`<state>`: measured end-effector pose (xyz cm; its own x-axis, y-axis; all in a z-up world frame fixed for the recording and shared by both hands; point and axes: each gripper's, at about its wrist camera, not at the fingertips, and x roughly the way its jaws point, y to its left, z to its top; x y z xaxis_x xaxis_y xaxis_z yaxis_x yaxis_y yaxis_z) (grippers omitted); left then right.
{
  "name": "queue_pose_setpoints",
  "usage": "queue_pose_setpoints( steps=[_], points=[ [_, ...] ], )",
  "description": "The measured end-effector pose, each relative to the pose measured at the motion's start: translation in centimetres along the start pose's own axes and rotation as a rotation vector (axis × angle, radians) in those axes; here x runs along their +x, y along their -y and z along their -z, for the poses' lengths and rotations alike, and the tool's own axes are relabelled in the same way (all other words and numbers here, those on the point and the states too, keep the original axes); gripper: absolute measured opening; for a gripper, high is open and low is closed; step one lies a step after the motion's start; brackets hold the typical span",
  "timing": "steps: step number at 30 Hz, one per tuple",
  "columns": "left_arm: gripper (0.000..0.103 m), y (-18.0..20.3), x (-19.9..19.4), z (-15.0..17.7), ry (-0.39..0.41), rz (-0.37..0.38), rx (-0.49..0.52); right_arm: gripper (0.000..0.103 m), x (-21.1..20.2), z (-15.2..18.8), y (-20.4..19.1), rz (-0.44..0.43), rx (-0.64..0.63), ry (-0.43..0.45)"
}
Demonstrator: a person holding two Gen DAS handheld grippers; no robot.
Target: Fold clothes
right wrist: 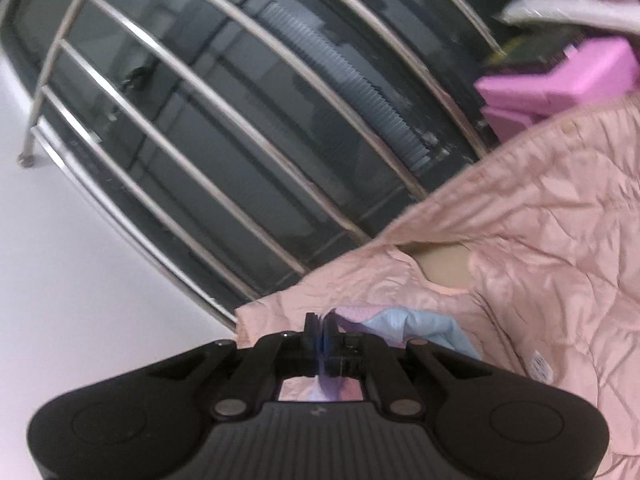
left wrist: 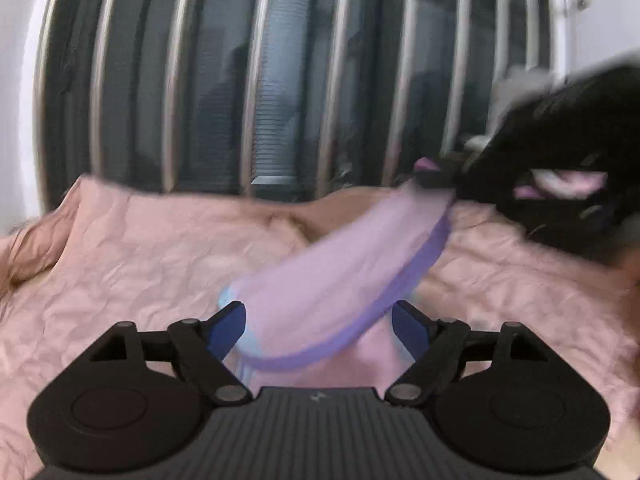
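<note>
The left hand-held gripper (left wrist: 319,326) stands released, its blue pads (left wrist: 226,328) apart on either side of a lilac garment (left wrist: 340,268) without pressing on it. The garment stretches from there up to the far right, where the right hand-held gripper (right wrist: 322,334) is clenched on its edge. It hangs over a crumpled pink quilt (left wrist: 132,248); a pale blue part, perhaps its lining, shows near the pads. Metal railings (left wrist: 256,80) stand beyond.

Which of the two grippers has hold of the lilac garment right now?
The right gripper: its jaws are pinched shut on the lilac garment, lifting one end off the pink quilt. The left gripper stands open, its blue pads clear of the cloth.
</note>
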<state>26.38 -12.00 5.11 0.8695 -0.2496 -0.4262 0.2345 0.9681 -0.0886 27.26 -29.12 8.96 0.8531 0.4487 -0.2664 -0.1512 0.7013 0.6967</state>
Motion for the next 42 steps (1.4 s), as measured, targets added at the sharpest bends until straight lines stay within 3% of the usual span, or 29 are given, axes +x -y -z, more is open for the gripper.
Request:
queue_pose_setpoints(
  steps=[1, 2, 3, 4, 5, 9, 13, 16, 21, 27, 28, 29, 30, 31, 33, 34, 36, 38, 42],
  points=[
    [0.079, 0.0, 0.6, 0.1, -0.02, -0.038, -0.036, 0.002, -0.3, -0.1, -0.5, -0.01, -0.015, 0.002],
    [0.067, -0.1, 1.2, 0.1, -0.036, -0.07, -0.069, 0.002, -0.3, 0.0, -0.8, -0.015, -0.019, -0.001],
    [0.044, -0.3, 1.3, 0.2, -0.038, -0.08, -0.087, 0.002, -0.4, 0.0, -1.0, -0.02, -0.021, -0.005],
    [0.032, -0.5, 1.5, 0.3, -0.04, -0.092, -0.104, 0.002, -0.4, 0.0, -1.2, -0.019, -0.022, -0.009],
    [0.002, -0.8, 1.6, 0.2, -0.04, -0.116, -0.116, 0.002, -0.4, 0.1, -1.3, -0.016, -0.023, -0.014],
    [0.002, -2.5, 0.0, -1.0, 0.043, -0.168, -0.201, 0.002, -0.5, 0.4, -2.3, 0.007, -0.065, -0.014],
    [0.002, -4.7, -2.9, -3.3, 0.158, -0.153, -0.289, 0.002, -1.0, 0.8, -4.0, 0.071, -0.169, 0.012],
    [0.002, -5.7, -5.0, -4.7, 0.202, -0.137, -0.313, 0.002, -1.7, 0.8, -5.0, 0.034, -0.186, 0.031],
    [0.001, -6.6, -7.8, -6.2, 0.245, -0.132, -0.353, 0.002, -4.1, 1.1, -8.0, 0.054, -0.287, 0.127],
    [0.001, -6.5, -10.5, -7.3, 0.303, -0.131, -0.346, 0.004, -6.9, 1.1, -10.0, -0.013, -0.373, 0.215],
    [0.001, -6.5, -10.9, -7.5, 0.31, -0.134, -0.343, 0.011, -6.8, 1.0, -10.0, -0.001, -0.402, 0.192],
    [0.001, -6.5, -11.3, -7.7, 0.311, -0.131, -0.344, 0.037, -6.6, 1.0, -9.9, 0.012, -0.432, 0.166],
    [0.001, -6.7, -11.6, -7.9, 0.312, -0.118, -0.348, 0.055, -6.3, 1.0, -9.7, -0.007, -0.475, 0.096],
    [0.001, -7.0, -11.8, -8.0, 0.308, -0.096, -0.354, 0.084, -5.9, 1.0, -9.6, -0.028, -0.518, 0.021],
    [0.001, -7.4, -12.0, -8.2, 0.294, -0.06, -0.368, 0.086, -5.8, 2.2, -9.4, -0.174, -0.66, -0.115],
    [0.001, -7.4, -12.0, -8.3, 0.295, -0.057, -0.369, 0.086, -6.0, 3.0, -9.4, -0.239, -0.73, -0.125],
    [0.001, -7.5, -12.2, -8.3, 0.302, -0.057, -0.371, 0.086, -6.3, 4.9, -9.1, -0.356, -0.859, -0.061],
    [0.001, -7.6, -12.5, -8.3, 0.312, -0.04, -0.376, 0.086, -5.1, 6.3, -8.7, -0.355, -0.899, -0.078],
    [0.001, -8.4, -12.6, -8.2, 0.297, 0.02, -0.43, 0.086, -1.5, 10.0, -8.4, -0.237, -1.063, -0.215]
  ],
)
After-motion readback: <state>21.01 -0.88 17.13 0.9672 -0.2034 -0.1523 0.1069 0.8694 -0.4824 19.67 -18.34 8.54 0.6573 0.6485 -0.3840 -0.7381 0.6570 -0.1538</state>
